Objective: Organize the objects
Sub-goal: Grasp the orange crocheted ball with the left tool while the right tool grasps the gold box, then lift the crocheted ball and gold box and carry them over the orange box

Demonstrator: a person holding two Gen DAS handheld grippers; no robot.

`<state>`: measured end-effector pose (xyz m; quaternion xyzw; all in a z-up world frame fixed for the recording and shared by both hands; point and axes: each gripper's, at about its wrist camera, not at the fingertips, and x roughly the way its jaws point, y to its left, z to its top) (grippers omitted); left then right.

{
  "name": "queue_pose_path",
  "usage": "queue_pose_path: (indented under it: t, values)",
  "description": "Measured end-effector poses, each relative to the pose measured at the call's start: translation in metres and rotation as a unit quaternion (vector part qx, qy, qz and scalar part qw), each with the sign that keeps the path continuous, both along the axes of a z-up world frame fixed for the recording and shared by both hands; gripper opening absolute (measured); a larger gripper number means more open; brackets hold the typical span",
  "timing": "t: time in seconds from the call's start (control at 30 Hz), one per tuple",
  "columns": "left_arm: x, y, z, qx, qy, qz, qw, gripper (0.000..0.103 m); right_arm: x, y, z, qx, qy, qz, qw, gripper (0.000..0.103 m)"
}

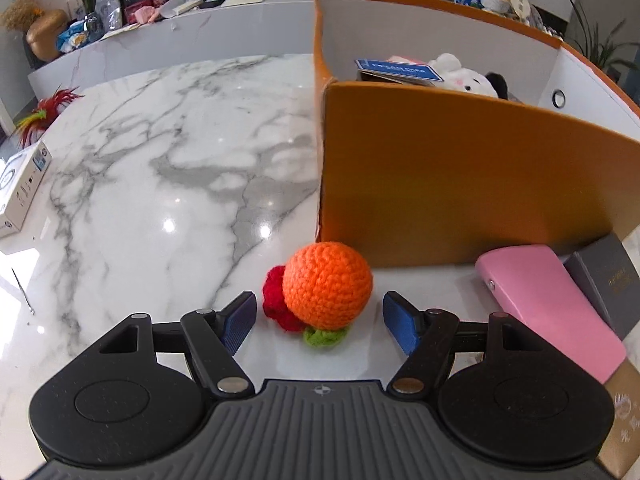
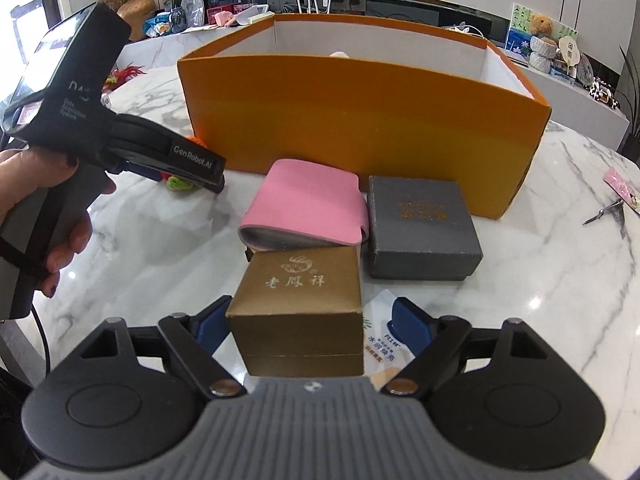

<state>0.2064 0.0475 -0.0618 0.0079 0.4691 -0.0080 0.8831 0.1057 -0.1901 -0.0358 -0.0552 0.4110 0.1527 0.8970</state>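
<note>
Crocheted orange ball [image 1: 327, 284], with its red cluster and green leaf, sits on the marble table [image 1: 160, 168] just beside the near corner of the orange box [image 1: 460, 184], and we have it framed between the fingers of our left gripper [image 1: 319, 322]. Those jaws stand open on both sides of the toy, with a clear gap at each blue pad, so nothing is held yet.

Our right gripper [image 2: 310, 330] straddles the gold box [image 2: 298, 304] (the one with printed characters on its lid). Its left pad [image 2: 212, 328] looks close against the box wall, while the right pad stands apart over a white sachet [image 2: 384, 340], so we judge this jaw open too.

Behind the gold box lie a pink case [image 2: 304, 204] and a grey box [image 2: 424, 228], both near the orange box's front wall. In that box already rest a blue card [image 1: 400, 69] and a white plush toy [image 1: 464, 74].

We judge this to be the reach-and-grasp step for 2 items at once. Next, each jaw must close squarely: gently on the soft ball, firmly on the rigid gold box. Each must then lift clear of the orange wall before dropping inside.
</note>
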Motion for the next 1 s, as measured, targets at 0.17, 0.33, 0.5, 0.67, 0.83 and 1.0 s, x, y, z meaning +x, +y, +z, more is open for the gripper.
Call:
queue_pose_path:
  t: [0.17, 0.33, 0.5, 0.67, 0.83, 1.0]
  values:
    - [0.001, 0.000, -0.001, 0.000, -0.004, 0.011, 0.9999, 0.091, 0.002, -0.002, 0.000, 0.018, 0.005, 0.004, 1.000, 0.067]
    - [-0.001, 0.001, -0.002, 0.000, -0.011, 0.001, 0.9999, 0.091, 0.000, 0.001, 0.000, 0.012, 0.002, 0.008, 1.000, 0.066]
    - [-0.002, 0.004, 0.002, -0.006, -0.014, 0.009, 0.9998, 0.059, 0.001, -0.001, 0.000, 0.019, 0.004, 0.008, 1.000, 0.066]
    - [-0.005, 0.012, 0.006, -0.050, -0.008, 0.017, 0.9986, 0.058, 0.000, -0.003, 0.002, 0.025, 0.003, 0.007, 1.000, 0.065]
    - [-0.010, 0.017, 0.012, -0.071, -0.003, 0.022, 0.9973, 0.057, 0.000, -0.007, 0.005, 0.033, 0.002, 0.005, 0.999, 0.065]
    - [-0.019, 0.015, 0.024, -0.059, -0.013, 0.016, 0.9980, 0.057, -0.003, -0.009, 0.008, 0.037, 0.000, 0.007, 0.999, 0.064]
